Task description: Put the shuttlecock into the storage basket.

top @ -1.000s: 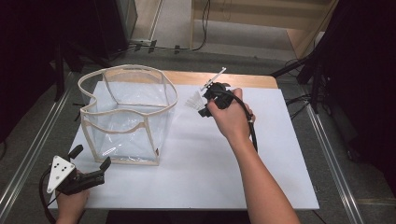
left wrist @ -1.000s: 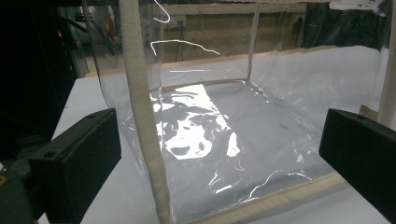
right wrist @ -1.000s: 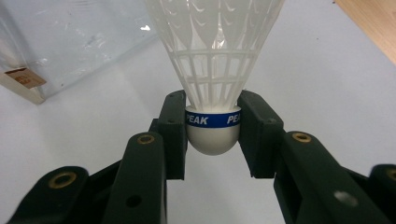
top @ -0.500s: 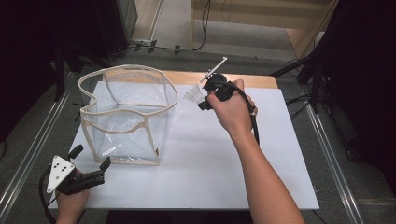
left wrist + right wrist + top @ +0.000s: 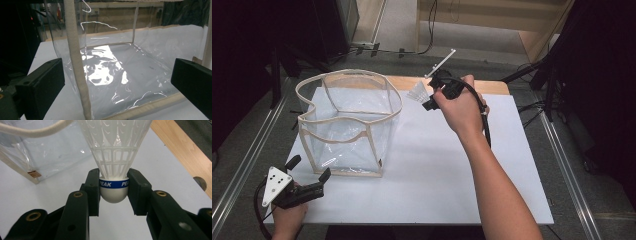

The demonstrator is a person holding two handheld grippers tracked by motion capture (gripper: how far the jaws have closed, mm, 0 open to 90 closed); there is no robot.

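A white plastic shuttlecock (image 5: 114, 157) with a blue band marked PEAK sits between the jaws of my right gripper (image 5: 113, 190), which is shut on its rounded cork base. In the high view this shuttlecock (image 5: 417, 93) hangs in the air beside the right rim of a clear plastic bag (image 5: 347, 125) with cream fabric edging, held there by my right gripper (image 5: 428, 98). The bag stands upright and open-topped on the white table. My left gripper (image 5: 307, 169) rests at the table's front left corner, open, with its jaws facing the bag's near corner seam (image 5: 76, 62).
The white sheet (image 5: 437, 170) covers the table, with a strip of wooden tabletop (image 5: 412, 81) showing at the back. Metal rails run along both sides. Dark stands and cables stand behind the table on the floor.
My right gripper has risen with the shuttlecock and drifted slightly away from the table surface, staying beside the bag's rim. The left gripper has stayed where it was.
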